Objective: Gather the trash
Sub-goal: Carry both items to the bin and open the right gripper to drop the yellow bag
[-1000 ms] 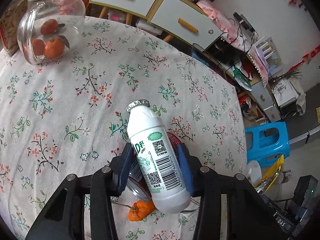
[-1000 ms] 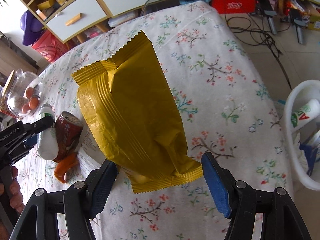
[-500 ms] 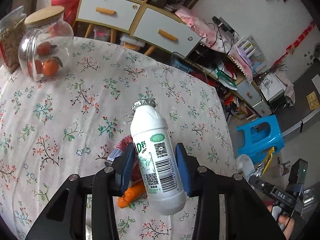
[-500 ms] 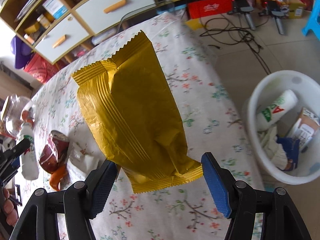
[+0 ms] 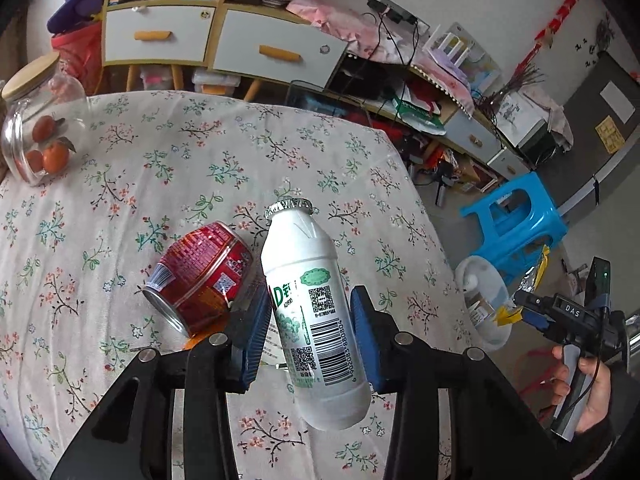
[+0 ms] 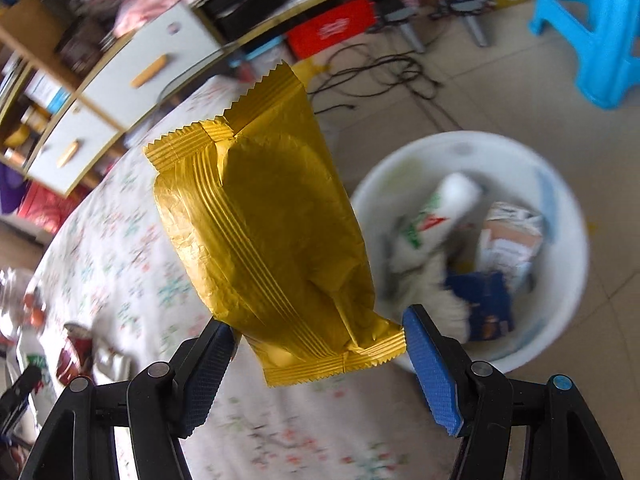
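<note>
Right now each hand-held gripper has a piece of trash in it. The left hand-held gripper [image 5: 312,330] squeezes a white bottle [image 5: 316,316] around its middle, so the foil top points up and away, and the bottle hangs above the worktop [image 5: 160,168]. The right hand-held gripper [image 6: 320,344] holds a gold snack bag [image 6: 264,236] by its bottom end, so the rest of the bag stands up, out over the worktop's edge, close to the white bin [image 6: 568,248] on the floor. I think the bag is there so it can drop in soon. A red can [image 5: 200,276] lies on its side on the worktop, just beside the bottle, not picked up yet. Something orange under the can is mostly hidden. The bin's things are blurry; I can make out another white bottle and some paper.
</note>
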The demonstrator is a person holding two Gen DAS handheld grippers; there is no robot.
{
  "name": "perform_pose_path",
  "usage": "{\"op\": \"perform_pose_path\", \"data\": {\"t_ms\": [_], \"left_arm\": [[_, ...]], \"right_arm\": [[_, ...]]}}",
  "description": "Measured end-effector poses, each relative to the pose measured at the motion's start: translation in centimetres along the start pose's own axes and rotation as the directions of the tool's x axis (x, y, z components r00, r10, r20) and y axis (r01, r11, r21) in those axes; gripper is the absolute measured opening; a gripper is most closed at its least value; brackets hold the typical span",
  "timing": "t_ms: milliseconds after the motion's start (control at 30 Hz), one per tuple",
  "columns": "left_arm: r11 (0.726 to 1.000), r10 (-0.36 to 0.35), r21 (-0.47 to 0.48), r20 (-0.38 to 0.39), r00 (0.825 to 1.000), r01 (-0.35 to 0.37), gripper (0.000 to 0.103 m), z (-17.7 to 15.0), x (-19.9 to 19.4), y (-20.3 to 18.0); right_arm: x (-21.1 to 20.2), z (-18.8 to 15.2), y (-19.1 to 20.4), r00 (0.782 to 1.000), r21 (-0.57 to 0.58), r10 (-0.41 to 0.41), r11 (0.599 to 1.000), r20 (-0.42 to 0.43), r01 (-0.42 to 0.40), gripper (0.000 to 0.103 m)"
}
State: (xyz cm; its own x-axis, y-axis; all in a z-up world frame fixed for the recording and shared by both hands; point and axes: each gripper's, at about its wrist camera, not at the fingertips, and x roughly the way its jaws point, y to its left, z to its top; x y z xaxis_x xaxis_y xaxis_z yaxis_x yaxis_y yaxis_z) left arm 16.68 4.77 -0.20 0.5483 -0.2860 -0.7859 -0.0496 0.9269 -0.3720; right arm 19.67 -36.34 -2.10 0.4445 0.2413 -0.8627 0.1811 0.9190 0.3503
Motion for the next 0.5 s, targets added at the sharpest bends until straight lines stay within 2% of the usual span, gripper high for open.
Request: {"op": "perform_pose_path", "data": {"t_ms": [167,367,433,500], "left_arm": [[0.999,-0.028,0.041,-0.01,1.0,0.029,0.043,0.5,1.3,-3.2],[0.993,-0.048,0.1,-0.06,0.997,0.054,0.043,0.5,4.4,-8.3],[0.99,-0.068,0.118,-0.074,0.995,0.077,0.043,0.4,5.5,-10.3],[0.986,-0.084,0.136,-0.085,0.993,0.095,0.043,0.3,6.5,-12.2]], "right_arm": [[-0.4,1.1,-3.7,0.999,0.07,-0.04,0.997,0.009,0.04,0.073],[-0.4,2.0,-6.1,1.0,0.14,-0.028,0.99,0.008,0.026,0.074],[-0.2,2.2,-6.8,1.0,0.16,-0.026,0.987,0.005,0.025,0.076],[-0.1,2.4,-7.5,0.999,0.169,-0.051,0.984,-0.007,0.051,0.083]]}}
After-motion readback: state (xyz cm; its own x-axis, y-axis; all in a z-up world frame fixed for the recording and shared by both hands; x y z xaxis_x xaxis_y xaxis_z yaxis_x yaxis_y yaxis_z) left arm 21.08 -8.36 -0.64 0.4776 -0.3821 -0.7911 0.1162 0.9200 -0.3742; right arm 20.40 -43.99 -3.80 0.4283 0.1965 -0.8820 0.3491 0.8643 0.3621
